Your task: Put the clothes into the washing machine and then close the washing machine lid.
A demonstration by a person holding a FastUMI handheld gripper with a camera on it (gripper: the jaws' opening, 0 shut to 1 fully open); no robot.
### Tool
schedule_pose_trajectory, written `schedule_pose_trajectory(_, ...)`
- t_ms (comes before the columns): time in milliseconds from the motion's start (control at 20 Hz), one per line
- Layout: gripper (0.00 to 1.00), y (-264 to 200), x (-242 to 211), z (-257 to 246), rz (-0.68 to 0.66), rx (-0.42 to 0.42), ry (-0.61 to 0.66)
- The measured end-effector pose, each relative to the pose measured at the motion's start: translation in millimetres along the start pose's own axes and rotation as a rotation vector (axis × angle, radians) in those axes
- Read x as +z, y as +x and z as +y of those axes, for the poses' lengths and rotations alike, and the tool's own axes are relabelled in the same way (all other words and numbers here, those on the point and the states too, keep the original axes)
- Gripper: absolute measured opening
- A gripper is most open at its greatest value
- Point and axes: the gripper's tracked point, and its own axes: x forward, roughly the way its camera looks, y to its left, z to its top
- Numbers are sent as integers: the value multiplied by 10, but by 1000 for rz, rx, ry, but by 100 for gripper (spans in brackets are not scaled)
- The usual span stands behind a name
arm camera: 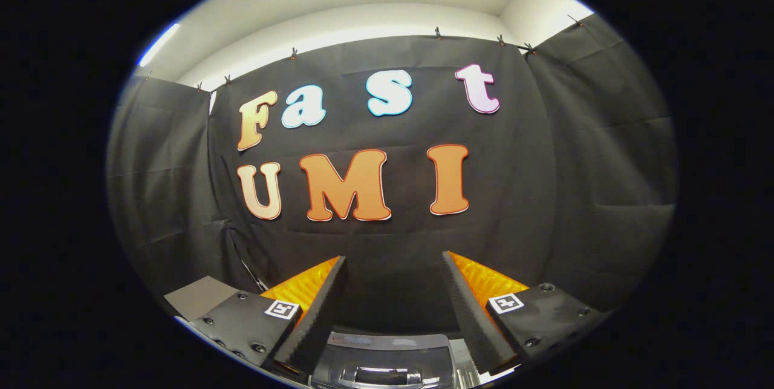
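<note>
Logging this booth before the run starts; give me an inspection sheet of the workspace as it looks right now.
Surface: a grey slab shows beside the fingers; what it belongs to cannot be told.
Job's things: the washing machine top, dark with a glossy handle-like part, lies below and between the fingers; lid state unclear. Clothes: nothing seen.
Clutter: nothing seen.
Grippers: gripper open, nothing between its fingers, pointing at the wall.
Cables: nothing seen.
Surroundings: black cloth wall hung by clips, pale ceiling above.
</note>
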Motion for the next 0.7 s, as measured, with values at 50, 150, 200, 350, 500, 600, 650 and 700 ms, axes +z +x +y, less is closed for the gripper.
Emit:
schedule_pose_trajectory(50,98,8,-11,12,1,4,1)
schedule_pose_trajectory(150,98,17,10,56,0,9,0)
schedule_pose_trajectory(200,98,9,9,90,-5,17,4)
schedule_pose_trajectory(350,98,-23,28,152,-10,27,3)
schedule_pose_trajectory(500,98,-58,65,235,-11,43,20)
schedule_pose_trajectory(600,98,-101,98,343,-21,67,37)
schedule_pose_trajectory(650,98,-123,135,354,-28,69,35)
schedule_pose_trajectory(700,98,-149,159,368,-32,66,32)
